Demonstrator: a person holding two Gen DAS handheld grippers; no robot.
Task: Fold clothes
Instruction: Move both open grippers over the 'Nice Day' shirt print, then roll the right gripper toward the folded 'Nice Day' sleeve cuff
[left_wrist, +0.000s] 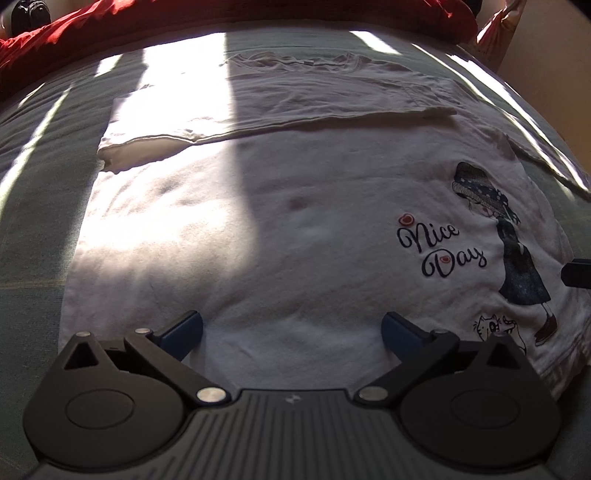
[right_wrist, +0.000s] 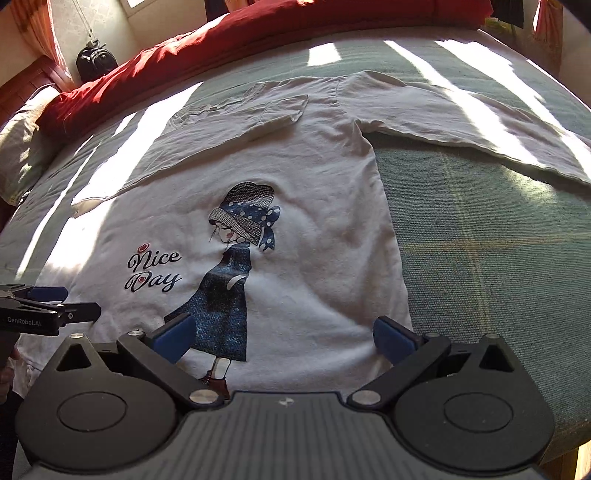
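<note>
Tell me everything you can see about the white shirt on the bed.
The white long-sleeved shirt lies flat, front up, on a green bedcover. It looks like soft cotton, printed with a girl in a blue dress and "Nice Day". One sleeve is folded across the chest; the other stretches outward. Sunlight stripes it. Both open grippers hover at its hem.

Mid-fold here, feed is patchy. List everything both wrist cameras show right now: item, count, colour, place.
shirt: one, white with a girl-in-hat print and "Nice Day" lettering, spread flat on the bed; one sleeve folded across the chest, the other lying out on the cover.
bed cover: one, green with faint checks, under the shirt.
quilt: one, red, bunched along the far edge of the bed.
pillow: one, pale, far corner of the bed.
bag: one, black, against the far wall.
left gripper: one, black with blue pads, open, over the hem.
right gripper: one, same colours, open, over the hem.
</note>
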